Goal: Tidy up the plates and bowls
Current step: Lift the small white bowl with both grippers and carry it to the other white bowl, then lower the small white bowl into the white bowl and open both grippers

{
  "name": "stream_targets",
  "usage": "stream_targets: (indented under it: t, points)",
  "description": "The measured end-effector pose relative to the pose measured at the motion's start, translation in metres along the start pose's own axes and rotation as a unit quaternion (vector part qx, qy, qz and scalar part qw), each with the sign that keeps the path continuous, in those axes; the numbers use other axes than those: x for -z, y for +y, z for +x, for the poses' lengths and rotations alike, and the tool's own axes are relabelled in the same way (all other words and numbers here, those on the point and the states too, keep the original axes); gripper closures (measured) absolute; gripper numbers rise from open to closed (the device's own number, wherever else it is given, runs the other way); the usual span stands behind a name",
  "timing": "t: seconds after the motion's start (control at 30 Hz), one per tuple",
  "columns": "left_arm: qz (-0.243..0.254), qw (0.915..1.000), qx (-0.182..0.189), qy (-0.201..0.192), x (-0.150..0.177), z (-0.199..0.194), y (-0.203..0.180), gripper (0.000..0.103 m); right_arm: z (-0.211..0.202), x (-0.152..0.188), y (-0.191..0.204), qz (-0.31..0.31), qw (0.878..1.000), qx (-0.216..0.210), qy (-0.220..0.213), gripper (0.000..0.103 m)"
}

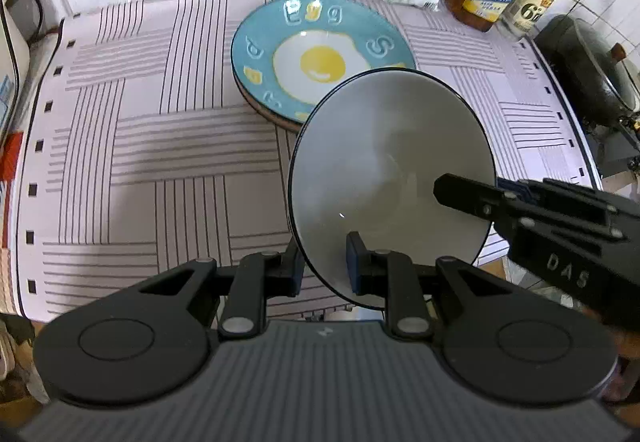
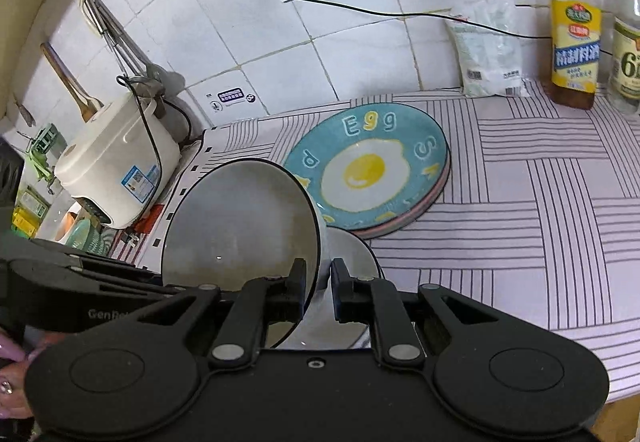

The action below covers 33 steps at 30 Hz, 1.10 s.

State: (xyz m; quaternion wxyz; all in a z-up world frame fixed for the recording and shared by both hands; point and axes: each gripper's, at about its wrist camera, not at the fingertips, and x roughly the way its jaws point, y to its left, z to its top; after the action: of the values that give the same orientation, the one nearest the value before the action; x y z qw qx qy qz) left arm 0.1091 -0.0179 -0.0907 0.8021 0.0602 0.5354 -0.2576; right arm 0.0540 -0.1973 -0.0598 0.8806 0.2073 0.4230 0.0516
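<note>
While both tools pinch the rim of one white bowl (image 1: 384,170) held tilted above the striped cloth (image 1: 140,146), the left gripper (image 1: 325,269) clamps its near edge and the right gripper (image 2: 318,292) clamps the opposite side, with a second bowl (image 2: 354,246) showing just beneath in the right wrist view. Directly behind stands the blue egg plate (image 1: 320,54), topping a short stack, partly screened by the bowl. A white packet (image 2: 490,46), two bottles (image 2: 572,22) and a rice cooker (image 2: 116,166) line the tiled wall.

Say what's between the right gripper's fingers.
The rim of the white bowl: the right gripper straddles its wall, one finger inside, one outside. The right wrist view shows it.
</note>
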Motion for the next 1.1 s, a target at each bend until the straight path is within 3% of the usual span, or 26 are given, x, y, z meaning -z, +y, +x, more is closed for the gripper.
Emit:
stream_targets:
  t: [0.57,0.67,1.1]
  points:
    - [0.038,0.9983,-0.034,0.026,0.001,0.017,-0.014,0.081,0.01,0.035,0.003,-0.053,0.997,0.046,-0.033,0.086]
    - [0.032,0.9986,-0.031,0.028,0.001,0.018,-0.014,0.073,0.012,0.037,0.007,-0.071,0.995,0.059,-0.04,0.086]
    - [0.017,0.9993,-0.026,0.02,0.002,0.023,-0.009,0.073,0.023,0.041,0.02,-0.136,0.984,0.101,-0.05,0.087]
